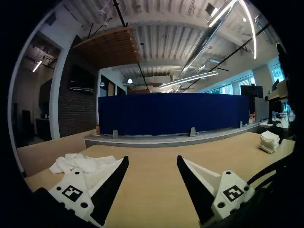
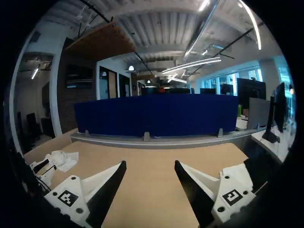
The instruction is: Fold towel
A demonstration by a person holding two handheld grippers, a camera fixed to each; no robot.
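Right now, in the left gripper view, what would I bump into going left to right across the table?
crumpled white towel → left gripper, fingers apart → stack of folded white cloths

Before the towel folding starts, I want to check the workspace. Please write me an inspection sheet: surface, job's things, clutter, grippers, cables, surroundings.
Surface: light wooden desk, flat.
Job's things: crumpled white towel at the left, not yet folded, close to the left gripper's finger.
Clutter: stack of folded white cloths near the far right edge.
Grippers: left gripper open, holding nothing; right gripper open, holding nothing.
Cables: thin dark cables, it seems, low right in the left gripper view.
Surroundings: blue divider panel behind the desk; monitors at the right; ceiling lights on.
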